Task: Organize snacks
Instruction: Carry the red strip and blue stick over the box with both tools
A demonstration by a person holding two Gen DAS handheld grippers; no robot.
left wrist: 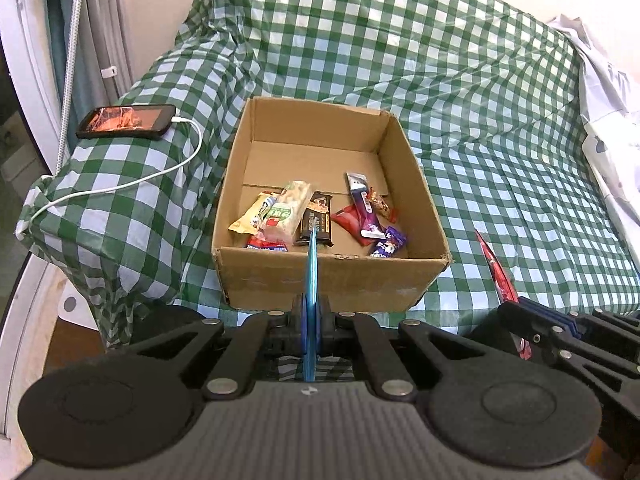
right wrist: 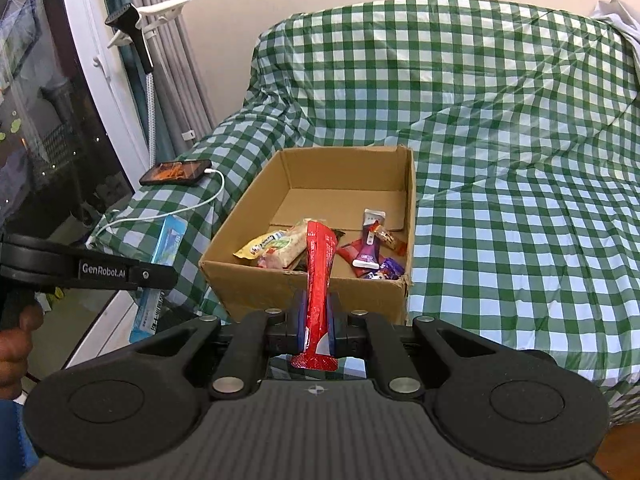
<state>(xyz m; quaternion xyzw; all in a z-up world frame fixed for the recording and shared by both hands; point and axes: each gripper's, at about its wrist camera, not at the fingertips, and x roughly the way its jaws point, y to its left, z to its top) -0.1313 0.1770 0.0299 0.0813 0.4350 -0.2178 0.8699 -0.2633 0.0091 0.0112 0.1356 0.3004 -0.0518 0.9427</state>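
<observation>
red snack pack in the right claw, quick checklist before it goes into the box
1. Grip on the red snack pack: right claw shut on its lower part, pack upright. ok
2. Cardboard box open at the top, no flaps in the way. ok
3. Free floor in the box: bare cardboard at the back, behind the snacks. ok
4. Left claw out of the path: shut and empty, in front of the box's near wall. ok
5. Phone and its white cable clear of the box, on the armrest. ok
6. Any snacks left outside the box: cannot tell
</observation>
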